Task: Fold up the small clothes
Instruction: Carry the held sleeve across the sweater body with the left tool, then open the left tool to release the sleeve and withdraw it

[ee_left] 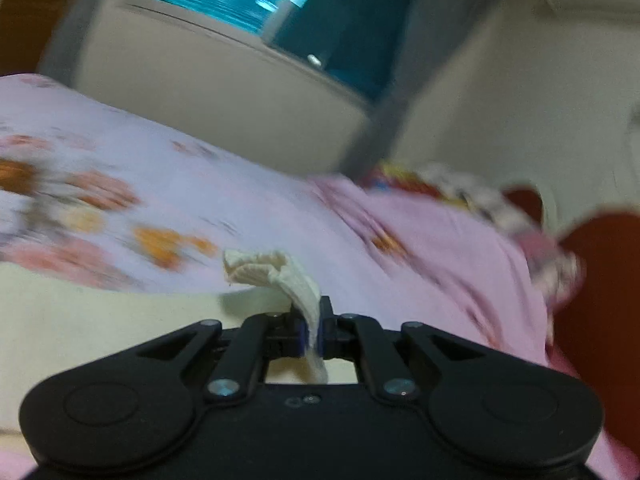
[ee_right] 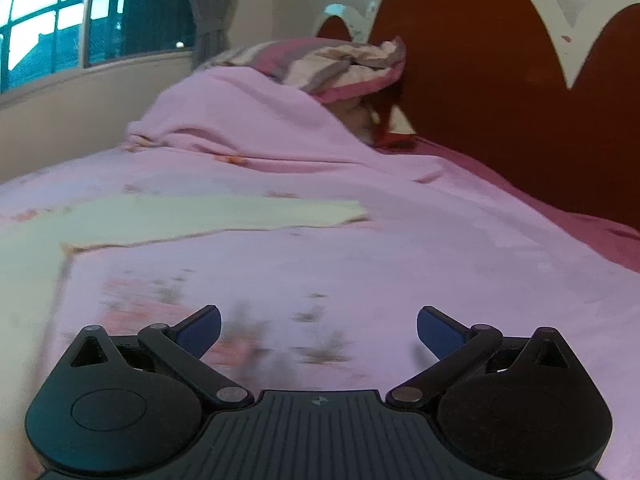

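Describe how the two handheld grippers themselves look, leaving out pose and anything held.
Both the left gripper and the right gripper are matte black plastic, with two rounded lobes bearing circular discs, angled link arms joined by silver screws, and blue textured pads on the jaws. The right one's centre body is ribbed, with a small round mark. No cables or sleeves show.

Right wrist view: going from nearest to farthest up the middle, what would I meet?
Open right gripper → pink floral bedspread → flat pale cream cloth → bunched pink blanket → striped pillow.
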### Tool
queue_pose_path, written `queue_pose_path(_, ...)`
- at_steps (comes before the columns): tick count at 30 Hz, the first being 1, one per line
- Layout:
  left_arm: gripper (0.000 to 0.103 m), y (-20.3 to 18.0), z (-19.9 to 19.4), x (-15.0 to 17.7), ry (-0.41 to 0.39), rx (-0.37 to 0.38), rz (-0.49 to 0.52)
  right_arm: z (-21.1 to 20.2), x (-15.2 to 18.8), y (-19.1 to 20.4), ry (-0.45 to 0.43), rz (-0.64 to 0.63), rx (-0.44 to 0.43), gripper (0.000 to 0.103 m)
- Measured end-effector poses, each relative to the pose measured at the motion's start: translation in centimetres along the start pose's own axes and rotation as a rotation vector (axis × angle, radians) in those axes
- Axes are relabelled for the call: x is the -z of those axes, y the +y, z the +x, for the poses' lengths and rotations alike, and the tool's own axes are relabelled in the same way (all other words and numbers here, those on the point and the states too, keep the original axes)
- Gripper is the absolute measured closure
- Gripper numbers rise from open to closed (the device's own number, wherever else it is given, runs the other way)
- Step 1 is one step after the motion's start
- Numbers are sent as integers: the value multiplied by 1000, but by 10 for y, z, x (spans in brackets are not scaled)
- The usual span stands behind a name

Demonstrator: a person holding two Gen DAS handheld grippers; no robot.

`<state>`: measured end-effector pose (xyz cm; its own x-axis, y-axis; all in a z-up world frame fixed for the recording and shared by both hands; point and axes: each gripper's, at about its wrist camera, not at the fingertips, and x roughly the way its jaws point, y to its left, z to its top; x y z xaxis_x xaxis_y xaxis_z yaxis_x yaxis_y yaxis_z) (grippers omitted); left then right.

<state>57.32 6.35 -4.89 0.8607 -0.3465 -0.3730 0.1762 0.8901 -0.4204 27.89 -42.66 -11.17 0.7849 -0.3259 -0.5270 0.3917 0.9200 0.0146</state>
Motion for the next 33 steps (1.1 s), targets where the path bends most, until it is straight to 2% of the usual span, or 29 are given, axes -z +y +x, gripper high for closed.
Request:
queue_pose_path(4, 99, -57, 55, 43, 89, 42, 106, 8, 5, -37, 26, 49, 36, 0)
queue_pose_path(7, 99, -90, 71, 72, 138, 56, 148, 10, 11, -55, 42, 106, 34, 0)
queue_pose_path(13, 97, -115, 99, 96, 203, 67, 177, 12, 20, -63, 50, 145, 14, 0)
queue_pose_path(14, 90, -117, 104, 98, 223, 76, 175, 13, 21, -62, 50, 145, 11, 0)
queue_pose_path(16, 52, -123, 108, 108, 266, 112, 190, 13, 22, -63, 49, 155, 5, 0)
queue_pose_path(17, 47, -124, 106, 111, 273, 137, 183, 14, 23, -64, 49, 165, 0, 0)
queue_pose_path(19, 46, -124, 93, 111, 249, 178, 166, 13, 24, -68, 49, 188, -6, 0)
queue_pose_path(21, 46, -112, 66, 105, 195, 182, 127, 12, 25, -72, 41, 211, -16, 0)
queue_pose_path(23, 45, -92, 34, 99, 126, 139, 110, 10, 26, -75, 35, 233, -25, 0)
queue_pose_path(24, 46, -76, 12, 95, 98, 85, 117, 10, 26, -77, 33, 242, -28, 0)
queue_pose_path(26, 46, -45, -27, 92, 42, 22, 116, 10, 26, -78, 35, 251, -30, 0)
queue_pose_path(28, 47, -9, -72, 92, -1, -97, 140, 9, 26, -78, 35, 251, -25, 0)
queue_pose_path(29, 47, 9, -92, 95, -10, -182, 161, 9, 26, -77, 35, 249, -20, 0)
queue_pose_path(31, 48, 36, -115, 100, 8, -297, 196, 10, 25, -75, 38, 241, -9, 0)
queue_pose_path(33, 48, 59, -121, 101, 46, -367, 199, 10, 24, -71, 44, 223, 6, 0)
